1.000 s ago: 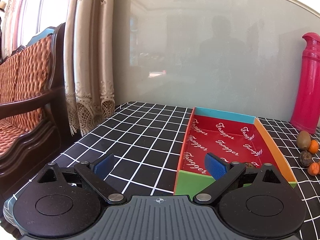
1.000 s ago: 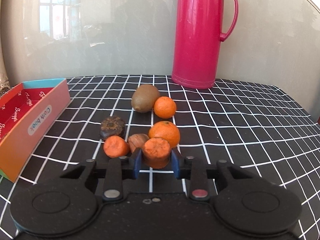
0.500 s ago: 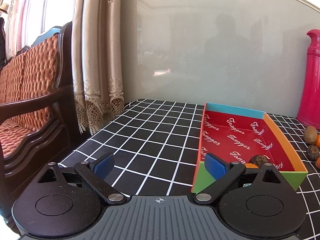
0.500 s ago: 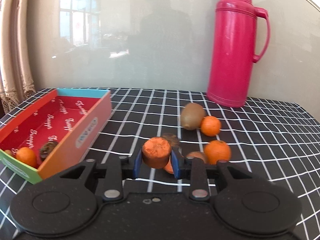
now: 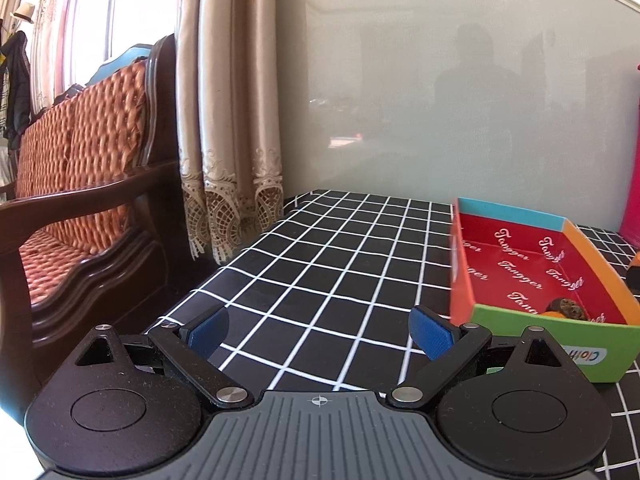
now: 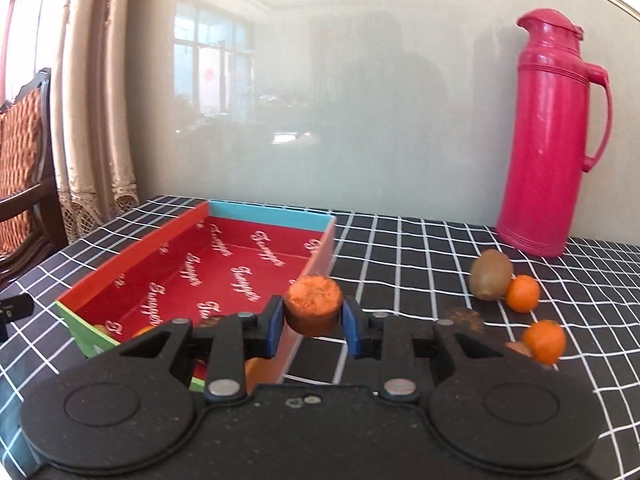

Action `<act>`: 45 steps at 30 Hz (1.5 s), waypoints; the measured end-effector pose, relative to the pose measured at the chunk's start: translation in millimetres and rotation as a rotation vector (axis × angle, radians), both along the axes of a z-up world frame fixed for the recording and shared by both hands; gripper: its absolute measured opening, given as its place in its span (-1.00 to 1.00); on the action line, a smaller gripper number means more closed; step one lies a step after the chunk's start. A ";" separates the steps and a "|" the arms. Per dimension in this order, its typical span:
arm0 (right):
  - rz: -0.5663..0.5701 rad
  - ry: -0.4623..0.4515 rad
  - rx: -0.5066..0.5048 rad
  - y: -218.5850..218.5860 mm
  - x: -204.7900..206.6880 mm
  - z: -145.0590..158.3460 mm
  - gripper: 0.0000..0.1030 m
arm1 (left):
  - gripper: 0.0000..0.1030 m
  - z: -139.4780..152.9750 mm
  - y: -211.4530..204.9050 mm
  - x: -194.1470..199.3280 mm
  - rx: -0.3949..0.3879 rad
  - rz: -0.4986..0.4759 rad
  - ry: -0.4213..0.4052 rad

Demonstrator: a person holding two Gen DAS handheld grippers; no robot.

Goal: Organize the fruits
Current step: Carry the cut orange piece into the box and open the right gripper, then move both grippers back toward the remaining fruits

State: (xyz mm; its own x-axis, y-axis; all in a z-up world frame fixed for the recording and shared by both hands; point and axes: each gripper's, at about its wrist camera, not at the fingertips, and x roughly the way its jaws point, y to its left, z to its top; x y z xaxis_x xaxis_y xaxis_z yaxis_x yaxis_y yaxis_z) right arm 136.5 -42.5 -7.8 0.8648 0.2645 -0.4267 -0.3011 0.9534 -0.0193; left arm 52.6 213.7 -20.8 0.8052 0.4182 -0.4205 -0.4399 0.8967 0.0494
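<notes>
Fruit sorting partly done. Left claw [image 5: 318, 334] gapes wide, empty, over checked black desk [image 5: 320, 272]. Red-lined open cardboard box [image 6: 256, 216] holds a dark wrinkled fruit [image 5: 568, 308] and some orange ones. Right claw [image 6: 312, 322] clamps orange stubby fruit chunk [image 6: 314, 310] at box's right wall. Brown kiwi [image 6: 490, 274] and two small tangerines [image 6: 522, 294] wait outside.

Bright daylight enters from the window [image 5: 92, 28] at left, blowing it out white. The glossy wall [image 6: 360, 100] mirrors panes and a dim silhouette. Fisheye bending curves the edges; the kiwi [image 6: 491, 275] is slightly motion-blurred.
</notes>
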 end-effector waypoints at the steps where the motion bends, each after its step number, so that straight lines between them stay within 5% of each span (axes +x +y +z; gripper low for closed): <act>1: 0.009 -0.005 -0.001 4.3 -0.7 -0.2 -0.43 | 0.86 -0.6 2.3 -1.6 0.001 0.005 0.003; 10: 0.080 -0.006 -0.020 36.3 -5.1 -7.5 -0.40 | 0.86 -4.6 21.9 -8.3 -0.019 0.045 0.013; 17: 0.069 -0.063 -0.023 29.9 -15.0 -2.1 0.00 | 0.86 -2.5 14.1 -6.5 -0.016 0.025 0.004; 25: -0.074 -0.058 0.058 -25.3 -6.2 7.6 0.49 | 0.86 1.5 -9.4 6.4 -0.002 -0.027 -0.004; 45: -0.394 -0.033 0.177 -166.9 -9.2 7.5 0.73 | 0.86 18.2 -97.5 30.8 0.003 -0.200 -0.075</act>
